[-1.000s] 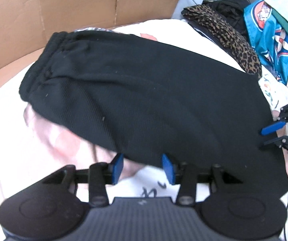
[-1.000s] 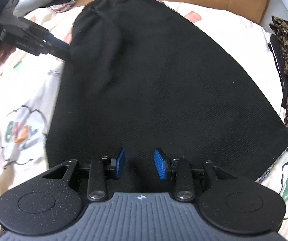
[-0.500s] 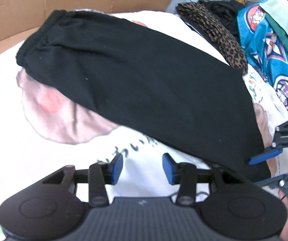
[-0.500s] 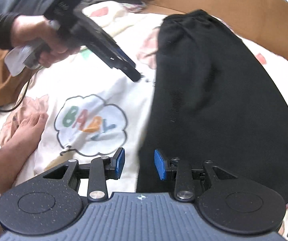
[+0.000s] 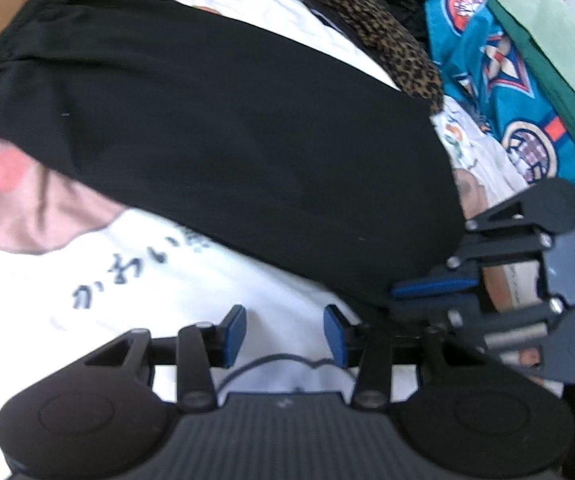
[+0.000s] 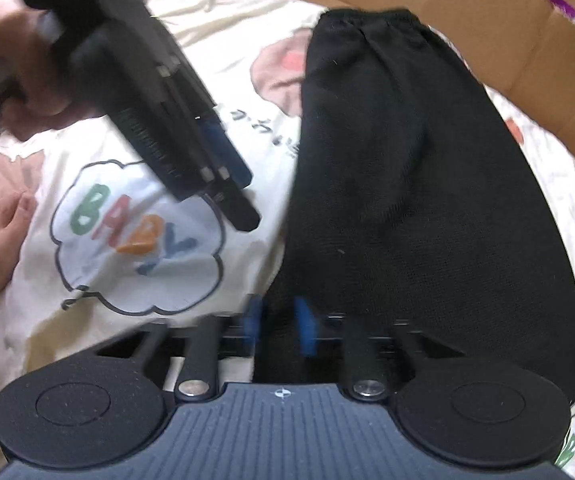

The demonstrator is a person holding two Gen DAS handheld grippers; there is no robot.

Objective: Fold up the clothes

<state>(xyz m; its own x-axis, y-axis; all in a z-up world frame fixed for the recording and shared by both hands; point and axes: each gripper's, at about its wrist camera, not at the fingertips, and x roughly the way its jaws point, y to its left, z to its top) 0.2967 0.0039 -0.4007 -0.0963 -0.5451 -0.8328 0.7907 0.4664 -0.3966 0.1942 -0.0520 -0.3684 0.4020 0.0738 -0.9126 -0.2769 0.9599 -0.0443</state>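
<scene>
One black garment [image 6: 427,184], folded lengthwise, gathered waistband far end.

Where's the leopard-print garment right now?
Left wrist view, upper right: the leopard-print garment lies beside the black garment, just left of the teal printed fabric.

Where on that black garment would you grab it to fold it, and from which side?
Probably the near hem corner of the black garment, from the side nearest the person. It lies flat on the printed blanket, so only its edges offer a lip. The right gripper is closing there, cloth between its jaws; the left gripper hovers open beside it.
</scene>
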